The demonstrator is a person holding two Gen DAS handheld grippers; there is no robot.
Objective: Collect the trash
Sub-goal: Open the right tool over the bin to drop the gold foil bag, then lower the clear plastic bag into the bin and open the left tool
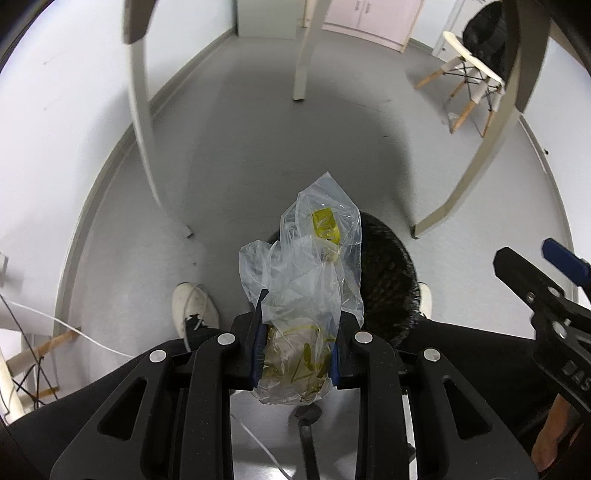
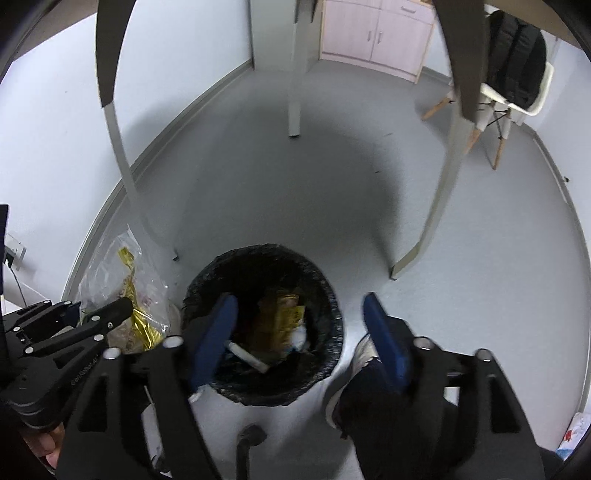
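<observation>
My left gripper (image 1: 301, 332) is shut on a crumpled clear plastic bag (image 1: 317, 251) that has yellow wrapper pieces inside. The bag sticks up past the fingertips and covers part of a round bin with a black liner (image 1: 388, 280) on the floor below. In the right wrist view my right gripper (image 2: 299, 306) stands open above the bin (image 2: 332, 302), with nothing between its blue pads (image 2: 214, 332). Inside the bin lie a yellow wrapper (image 2: 284, 317) and a white rolled scrap (image 2: 247, 356). The left gripper (image 2: 99, 304) and its bag (image 2: 118, 280) hang just left of the bin.
Grey table legs (image 2: 122, 158) (image 2: 424, 243) stand around the bin on a grey floor. A white chair with a black backpack (image 2: 517, 74) is at the back right, and a pink cabinet (image 2: 373, 33) is behind. The person's shoes (image 1: 194, 302) (image 2: 364, 354) flank the bin. Cables (image 1: 37, 314) run along the left wall.
</observation>
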